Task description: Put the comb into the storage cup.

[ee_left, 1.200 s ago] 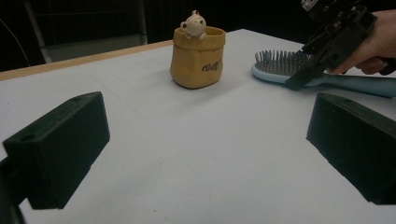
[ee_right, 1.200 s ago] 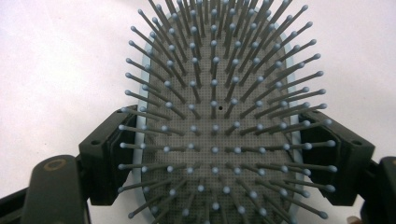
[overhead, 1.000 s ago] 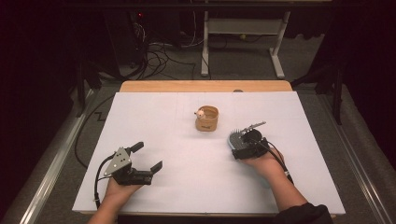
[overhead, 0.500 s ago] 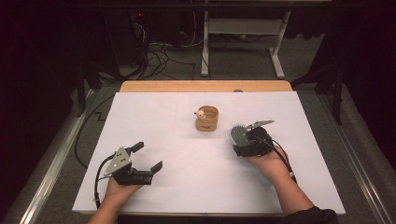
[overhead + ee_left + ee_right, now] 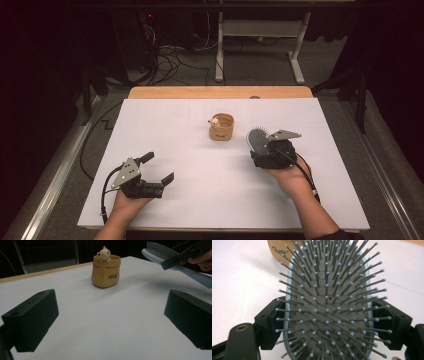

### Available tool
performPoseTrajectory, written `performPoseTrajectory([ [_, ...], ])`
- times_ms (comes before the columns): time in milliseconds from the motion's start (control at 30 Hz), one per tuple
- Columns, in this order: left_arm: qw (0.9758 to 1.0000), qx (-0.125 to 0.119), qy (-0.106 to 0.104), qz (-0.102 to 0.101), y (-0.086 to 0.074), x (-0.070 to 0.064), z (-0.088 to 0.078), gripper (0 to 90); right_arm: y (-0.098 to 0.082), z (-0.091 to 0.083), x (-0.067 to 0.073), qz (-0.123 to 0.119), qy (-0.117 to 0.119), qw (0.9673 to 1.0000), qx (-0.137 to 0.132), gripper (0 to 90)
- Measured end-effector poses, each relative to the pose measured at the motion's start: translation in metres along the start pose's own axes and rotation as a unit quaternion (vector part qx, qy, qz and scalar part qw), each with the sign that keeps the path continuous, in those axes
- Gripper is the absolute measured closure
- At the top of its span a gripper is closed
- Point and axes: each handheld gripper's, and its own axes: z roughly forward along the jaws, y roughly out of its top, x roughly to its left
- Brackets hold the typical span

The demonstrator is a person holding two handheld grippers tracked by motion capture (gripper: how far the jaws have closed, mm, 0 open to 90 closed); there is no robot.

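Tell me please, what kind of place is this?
Probably a lab or workshop set up for recording. A table under a white sheet stands in a dark room, tangled cables lie on the floor, and a metal frame stands behind.

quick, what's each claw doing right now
Left claw: open, holding nothing.
Right claw: shut on the hairbrush, lifted off the table.
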Motion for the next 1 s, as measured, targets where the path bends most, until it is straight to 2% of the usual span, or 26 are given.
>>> performPoseTrajectory([
  [167, 1.0, -0.001, 0.001, -0.002, 0.0, 0.0, 0.0, 0.0, 0.0, 0.0, 0.004, -0.01, -0.007, 0.9997, -0.023, 20.5],
  [267, 1.0, 0.001, 0.001, -0.004, 0.0, 0.0, 0.0, 0.0, -0.002, 0.001, 0.005, -0.006, -0.009, 0.9992, -0.039, 20.5],
  [333, 1.0, 0.002, 0.001, -0.004, 0.0, 0.0, 0.0, 0.0, -0.003, 0.001, 0.006, -0.011, -0.017, 0.9986, -0.048, 20.5],
  [500, 1.0, 0.0, 0.001, -0.005, 0.0, 0.0, 0.0, 0.0, -0.004, -0.001, 0.004, 0.001, -0.016, 0.9974, -0.071, 20.5],
  [633, 1.0, 0.0, 0.0, -0.005, 0.0, 0.001, 0.0, 0.0, -0.008, -0.005, 0.003, 0.023, -0.007, 0.9942, -0.105, 20.5],
  [1000, 0.9999, -0.001, 0.001, -0.011, 0.0, 0.001, 0.0, 0.0, -0.016, -0.017, -0.001, 0.043, -0.012, 0.9844, -0.17, 20.5],
])
